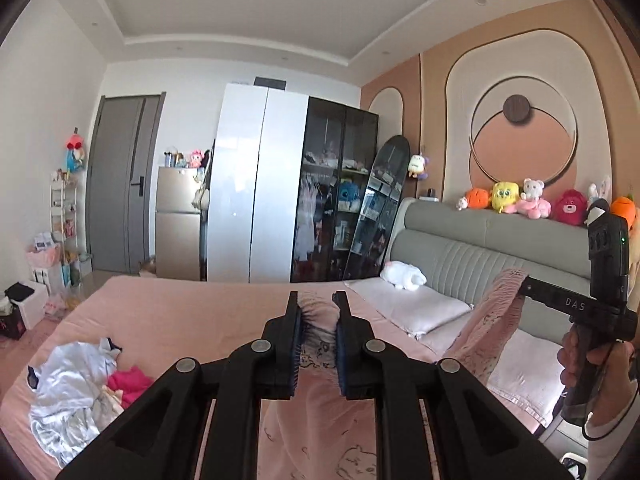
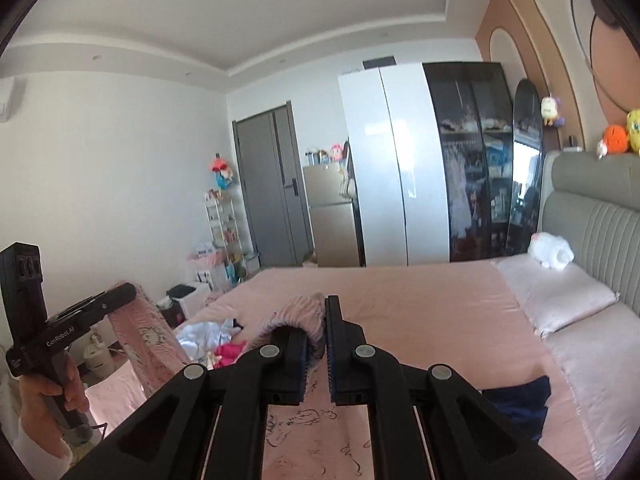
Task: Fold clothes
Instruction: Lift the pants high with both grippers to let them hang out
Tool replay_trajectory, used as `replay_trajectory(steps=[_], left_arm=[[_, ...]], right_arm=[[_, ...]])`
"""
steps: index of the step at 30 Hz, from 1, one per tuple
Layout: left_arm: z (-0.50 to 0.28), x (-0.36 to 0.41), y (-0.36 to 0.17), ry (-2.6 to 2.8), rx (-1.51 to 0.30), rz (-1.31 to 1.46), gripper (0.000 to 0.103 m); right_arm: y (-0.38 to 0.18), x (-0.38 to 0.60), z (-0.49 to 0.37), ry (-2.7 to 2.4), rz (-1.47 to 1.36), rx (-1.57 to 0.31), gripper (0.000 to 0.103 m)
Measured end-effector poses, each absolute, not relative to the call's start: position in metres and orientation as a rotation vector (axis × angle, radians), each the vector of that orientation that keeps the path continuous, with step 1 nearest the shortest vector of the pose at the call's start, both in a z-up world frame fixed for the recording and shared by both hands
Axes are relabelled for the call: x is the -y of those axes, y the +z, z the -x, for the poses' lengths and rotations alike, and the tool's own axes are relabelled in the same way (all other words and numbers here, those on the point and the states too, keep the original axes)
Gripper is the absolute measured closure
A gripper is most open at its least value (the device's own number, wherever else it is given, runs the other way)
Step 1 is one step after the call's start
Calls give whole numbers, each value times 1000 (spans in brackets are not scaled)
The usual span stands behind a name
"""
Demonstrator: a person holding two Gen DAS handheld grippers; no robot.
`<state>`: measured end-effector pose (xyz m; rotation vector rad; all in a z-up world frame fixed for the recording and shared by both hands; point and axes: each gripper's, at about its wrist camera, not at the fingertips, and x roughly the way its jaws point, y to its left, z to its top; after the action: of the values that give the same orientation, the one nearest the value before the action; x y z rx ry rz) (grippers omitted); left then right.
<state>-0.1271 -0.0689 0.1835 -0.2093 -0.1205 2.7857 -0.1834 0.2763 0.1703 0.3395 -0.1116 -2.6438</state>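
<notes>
Gripping pink garment (image 1: pixel 316 392), left gripper (image 1: pixel 318 304) jaws clamped, right gripper (image 2: pixel 316 312) likewise

A pink fleece printed garment (image 1: pixel 320 420) hangs stretched between the left hand-held gripper (image 1: pixel 318 312) and the right hand-held gripper (image 2: pixel 316 320), above the pink-sheeted bed (image 2: pixel 400 292) — a heap of white and magenta clothes (image 1: pixel 80 384) lies to its left, pale satin pillows (image 1: pixel 424 306) before the grey padded headboard (image 1: pixel 480 256) to its right.

Two grippers (image 1: pixel 318 312) (image 2: pixel 316 320), one pink garment (image 1: pixel 316 420), two pillows (image 1: pixel 416 304), one clothes pile (image 1: pixel 76 384), one bed (image 1: pixel 180 308).
</notes>
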Motion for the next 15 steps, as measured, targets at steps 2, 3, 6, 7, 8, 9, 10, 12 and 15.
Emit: replay_trajectory(steps=[2,3,6,7,8,9,10,12,15], left_arm=[[137,76,175,2783,152,277,91],[144,80,167,2777,179,328,91],[193,89,117,2742,252,559,91],[213,90,100,2741,257,635,91],[233,90,86,2748,246,683,91],[251,90,82,2754,243,711,91],[269,91,79,2760,239,737,91],[278,90,105,2785,218,655,91],[272,90,160,2843,142,455,91]], right_arm=[[171,-284,183,-2655,-357,103,98],[166,-286,184,-2660,-384,98,98],[126,-272,204,-2653,-575,70,98],[114,-259,213,-2640,-645,75,98],[104,-245,222,-2631,-697,83,98],[99,-236,235,-2643,-716,64,98],[94,-227,248,-2655,-734,45,98],[111,-215,265,-2690,-653,-29,98],[155,-206,275,-2720,-490,-42,98]])
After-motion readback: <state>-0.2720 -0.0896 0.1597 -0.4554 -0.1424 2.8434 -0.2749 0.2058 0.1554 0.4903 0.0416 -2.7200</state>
